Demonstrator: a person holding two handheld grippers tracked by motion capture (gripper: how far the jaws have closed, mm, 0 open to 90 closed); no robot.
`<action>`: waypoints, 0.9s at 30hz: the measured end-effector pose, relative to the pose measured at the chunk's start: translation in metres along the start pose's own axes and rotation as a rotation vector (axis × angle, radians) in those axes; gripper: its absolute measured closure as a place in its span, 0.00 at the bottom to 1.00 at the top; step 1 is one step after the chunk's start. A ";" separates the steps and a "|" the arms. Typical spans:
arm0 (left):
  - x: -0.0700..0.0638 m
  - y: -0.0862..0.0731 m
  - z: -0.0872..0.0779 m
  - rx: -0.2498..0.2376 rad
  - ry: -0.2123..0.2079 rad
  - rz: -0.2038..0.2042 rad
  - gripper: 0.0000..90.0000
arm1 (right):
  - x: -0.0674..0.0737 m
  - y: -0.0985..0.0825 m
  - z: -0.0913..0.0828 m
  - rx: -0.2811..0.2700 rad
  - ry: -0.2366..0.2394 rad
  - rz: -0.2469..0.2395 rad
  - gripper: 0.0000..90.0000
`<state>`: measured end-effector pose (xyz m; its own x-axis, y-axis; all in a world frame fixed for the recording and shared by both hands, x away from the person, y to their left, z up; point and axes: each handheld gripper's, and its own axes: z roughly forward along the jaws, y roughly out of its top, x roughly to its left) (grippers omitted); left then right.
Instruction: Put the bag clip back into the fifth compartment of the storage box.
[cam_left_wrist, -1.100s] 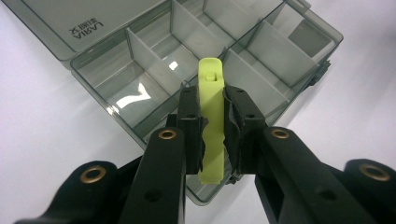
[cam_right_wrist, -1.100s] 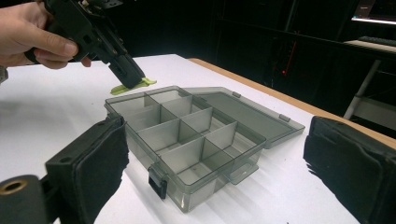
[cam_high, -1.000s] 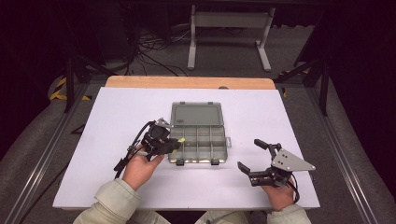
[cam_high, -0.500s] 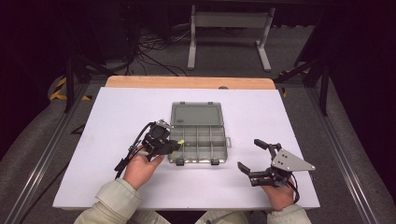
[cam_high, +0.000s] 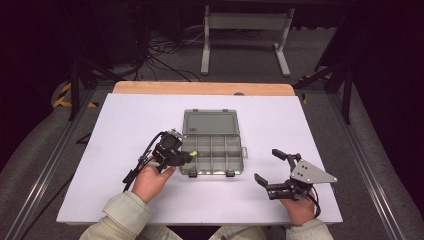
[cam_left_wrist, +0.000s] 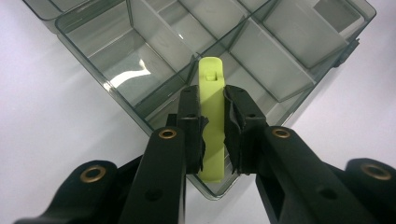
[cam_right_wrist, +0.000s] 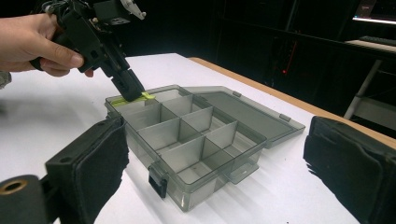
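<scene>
A clear grey compartment box (cam_high: 212, 147) lies open in the middle of the white table, its lid (cam_high: 209, 122) laid flat behind it. My left gripper (cam_high: 185, 157) is tilted down over the box's near left corner, shut on a slim yellow-green strip (cam_left_wrist: 210, 74) that pokes out beyond the fingertips above a corner compartment (cam_left_wrist: 140, 65). In the right gripper view the left gripper (cam_right_wrist: 133, 91) holds the strip (cam_right_wrist: 148, 95) at the box's rim (cam_right_wrist: 140, 109). My right gripper (cam_high: 267, 165) rests to the right of the box, open with nothing between its pads (cam_right_wrist: 100, 158).
The white sheet (cam_high: 125, 125) has bare room left, right and in front of the box. A wooden table edge (cam_high: 200, 88) runs along the far side. A metal stand (cam_high: 245, 30) and cables (cam_high: 160, 55) are on the floor beyond.
</scene>
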<state>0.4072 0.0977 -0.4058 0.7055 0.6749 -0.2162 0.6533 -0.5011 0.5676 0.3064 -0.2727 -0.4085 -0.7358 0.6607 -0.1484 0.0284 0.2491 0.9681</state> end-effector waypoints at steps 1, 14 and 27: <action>0.000 0.000 0.000 0.001 -0.001 -0.002 0.86 | 0.000 0.000 0.000 0.000 0.001 0.001 0.07; 0.004 -0.001 -0.012 -0.057 -0.096 0.035 0.50 | 0.000 0.000 0.000 -0.001 0.003 0.002 0.07; -0.004 -0.002 -0.053 -0.173 -0.217 0.100 0.07 | 0.000 0.001 0.000 -0.004 0.003 0.003 0.07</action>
<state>0.3889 0.1251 -0.3635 0.8187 0.4855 -0.3065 0.5338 -0.4472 0.7176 0.3066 -0.2725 -0.4079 -0.7375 0.6597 -0.1446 0.0279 0.2437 0.9695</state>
